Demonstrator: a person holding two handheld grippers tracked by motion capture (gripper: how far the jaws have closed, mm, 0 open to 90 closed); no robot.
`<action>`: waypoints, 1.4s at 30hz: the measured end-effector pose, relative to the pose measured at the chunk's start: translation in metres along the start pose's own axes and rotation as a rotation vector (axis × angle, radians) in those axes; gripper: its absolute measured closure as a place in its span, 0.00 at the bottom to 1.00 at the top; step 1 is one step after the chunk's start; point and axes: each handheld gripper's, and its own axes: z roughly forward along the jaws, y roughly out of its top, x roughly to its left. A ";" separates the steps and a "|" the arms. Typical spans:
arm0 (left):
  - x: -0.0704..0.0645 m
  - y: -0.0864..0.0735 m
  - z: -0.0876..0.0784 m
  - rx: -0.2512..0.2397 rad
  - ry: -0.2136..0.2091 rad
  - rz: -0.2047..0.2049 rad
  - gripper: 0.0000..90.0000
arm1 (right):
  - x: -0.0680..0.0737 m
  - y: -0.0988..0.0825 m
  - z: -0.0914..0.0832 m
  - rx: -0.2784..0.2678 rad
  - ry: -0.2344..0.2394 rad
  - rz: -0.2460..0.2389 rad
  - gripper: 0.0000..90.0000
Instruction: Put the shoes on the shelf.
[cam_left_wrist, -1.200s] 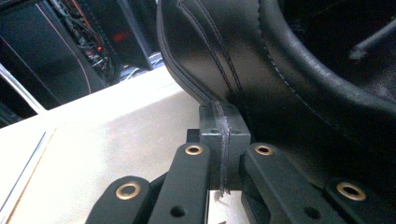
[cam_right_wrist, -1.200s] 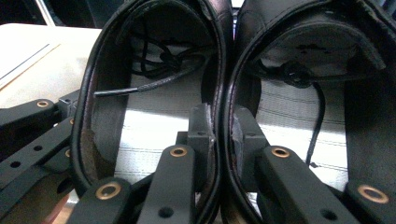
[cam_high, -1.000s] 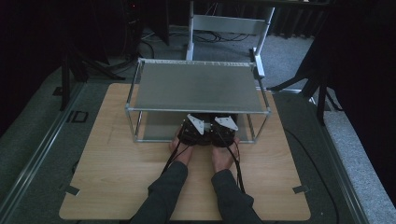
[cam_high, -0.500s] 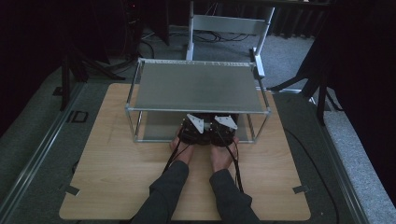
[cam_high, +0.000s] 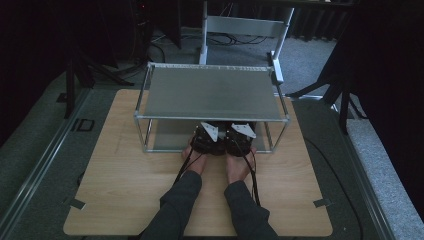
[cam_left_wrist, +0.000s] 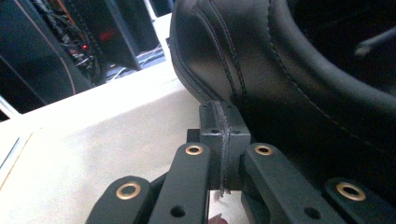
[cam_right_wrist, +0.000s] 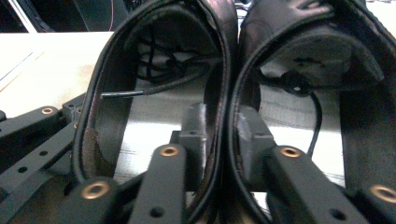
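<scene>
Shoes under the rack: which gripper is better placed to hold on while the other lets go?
Left, probably. The left gripper is shut on one shoe's back edge. The right gripper's jaws have just been opening, the shoes' two adjoining rims between its pads, so its hold looks weaker.

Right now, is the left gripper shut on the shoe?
Shut: in the left gripper view the left gripper pinches the thin collar edge of the black shoe, pads pressed together.
</scene>
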 end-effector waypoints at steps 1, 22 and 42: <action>0.000 0.000 0.001 0.007 -0.004 -0.004 1.00 | -0.002 0.001 0.000 -0.001 0.008 0.008 0.76; 0.007 -0.009 0.005 0.072 -0.042 0.032 0.83 | -0.002 -0.007 -0.007 -0.217 0.031 -0.079 0.52; 0.029 -0.023 -0.019 0.143 -0.123 -0.049 0.69 | -0.059 -0.016 -0.070 -0.247 0.029 -0.020 0.49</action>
